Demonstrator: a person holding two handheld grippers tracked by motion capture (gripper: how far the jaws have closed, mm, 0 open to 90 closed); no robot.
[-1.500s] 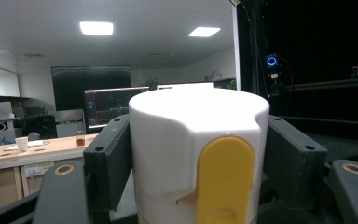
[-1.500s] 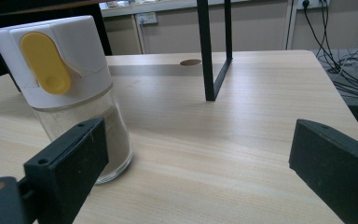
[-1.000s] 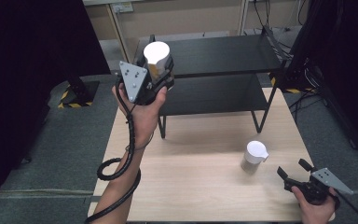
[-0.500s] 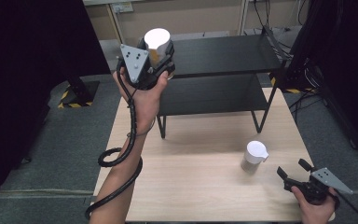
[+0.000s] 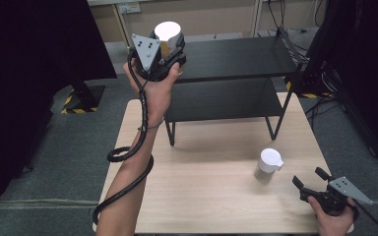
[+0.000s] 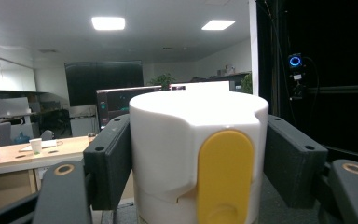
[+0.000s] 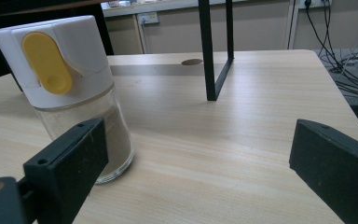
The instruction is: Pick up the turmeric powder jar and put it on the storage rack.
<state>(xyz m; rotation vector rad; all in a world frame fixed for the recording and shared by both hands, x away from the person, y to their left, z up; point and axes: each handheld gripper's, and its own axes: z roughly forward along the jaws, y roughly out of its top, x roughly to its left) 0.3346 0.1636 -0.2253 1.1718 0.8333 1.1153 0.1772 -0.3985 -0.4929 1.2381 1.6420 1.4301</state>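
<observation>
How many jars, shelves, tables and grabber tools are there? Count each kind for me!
Jars: 2, one held in the left gripper, one standing on the table.
Shelf racks: 1.
Tables: 1.
Grippers: 2, left and right.
Total: 6.

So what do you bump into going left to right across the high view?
Left gripper holding a white-capped jar → black shelf rack → second white-capped jar on the wooden table → right gripper.
</observation>
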